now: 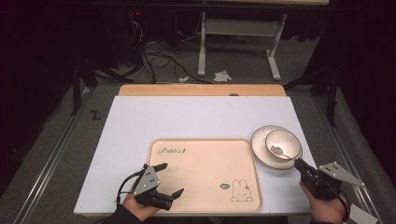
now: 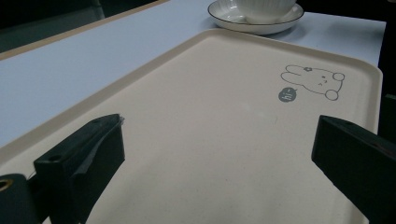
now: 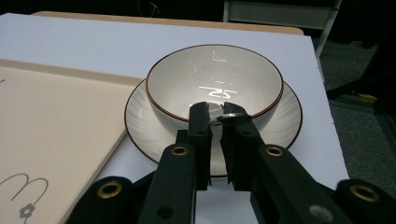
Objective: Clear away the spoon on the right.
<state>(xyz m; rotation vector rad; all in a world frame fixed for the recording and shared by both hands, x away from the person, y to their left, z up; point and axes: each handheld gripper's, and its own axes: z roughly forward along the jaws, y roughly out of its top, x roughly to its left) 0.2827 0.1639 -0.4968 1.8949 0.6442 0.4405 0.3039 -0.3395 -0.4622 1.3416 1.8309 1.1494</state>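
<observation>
A white bowl (image 1: 283,139) with a brown rim sits on a white plate (image 1: 258,147) at the right of the table. A metal spoon (image 1: 276,150) lies in the bowl, its handle pointing to the near right. My right gripper (image 1: 299,163) is shut on that handle; in the right gripper view the jaws (image 3: 215,112) pinch the spoon's (image 3: 225,116) handle at the bowl's (image 3: 187,79) near rim. A beige tray (image 1: 205,172) lies left of the plate. My left gripper (image 1: 172,178) hovers open over the tray's near left corner, and nothing is between its jaws (image 2: 219,130).
The tray (image 2: 210,93) carries a rabbit drawing (image 1: 241,191) at its near right corner. Everything rests on a white board (image 1: 187,116) over a wooden table (image 1: 201,89). Beyond the table are floor cables (image 1: 159,60) and a grey desk frame (image 1: 201,51).
</observation>
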